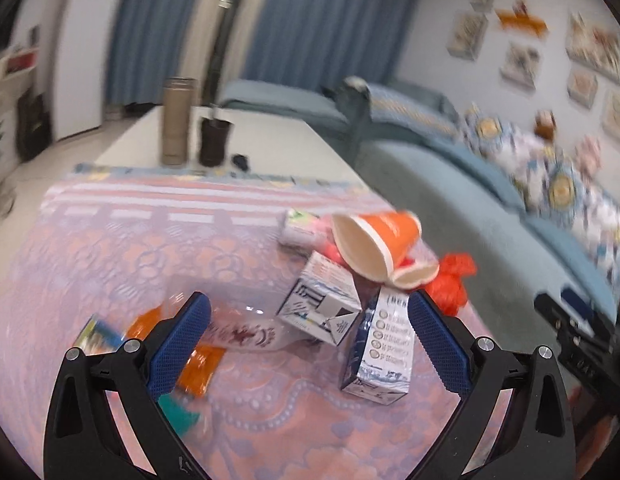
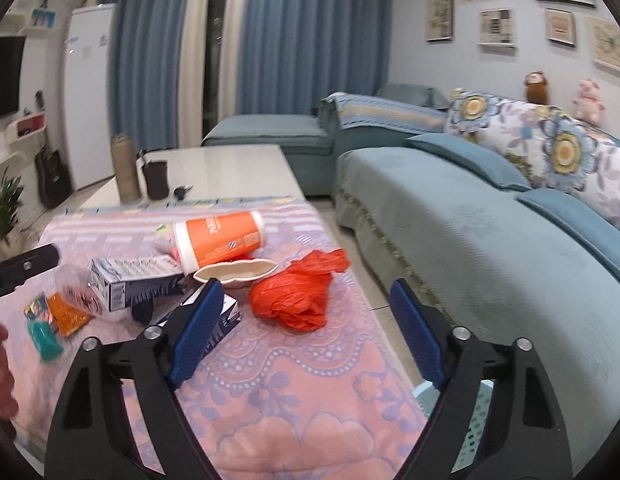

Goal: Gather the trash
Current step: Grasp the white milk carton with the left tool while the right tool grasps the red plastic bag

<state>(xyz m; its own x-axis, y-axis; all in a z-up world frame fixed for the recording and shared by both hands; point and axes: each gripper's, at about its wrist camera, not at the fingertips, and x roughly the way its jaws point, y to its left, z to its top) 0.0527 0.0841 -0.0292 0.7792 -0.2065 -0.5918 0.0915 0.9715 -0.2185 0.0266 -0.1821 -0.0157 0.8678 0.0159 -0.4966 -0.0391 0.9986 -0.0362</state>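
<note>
A pile of trash lies on a pink patterned cloth [image 1: 110, 256]. It holds an orange paper cup [image 1: 377, 240], two blue-and-white cartons [image 1: 321, 304], a red plastic bag [image 1: 449, 280], a clear plastic bottle [image 1: 242, 332] and orange wrappers [image 1: 198, 368]. My left gripper [image 1: 308, 320] is open above the bottle and cartons. My right gripper [image 2: 306, 304] is open just above the red bag [image 2: 298, 296], with the cup [image 2: 218, 240], a crushed white cup [image 2: 234, 272] and a carton [image 2: 134, 284] to its left. The wrappers [image 2: 66, 312] lie at far left.
A tan flask [image 2: 126, 168], a dark cup [image 2: 156, 178] and a small dark object [image 2: 182, 191] stand on the white table beyond the cloth. A teal sofa [image 2: 469, 220] runs along the right. A pale teal mesh basket [image 2: 473, 428] sits on the floor beside the table's right edge.
</note>
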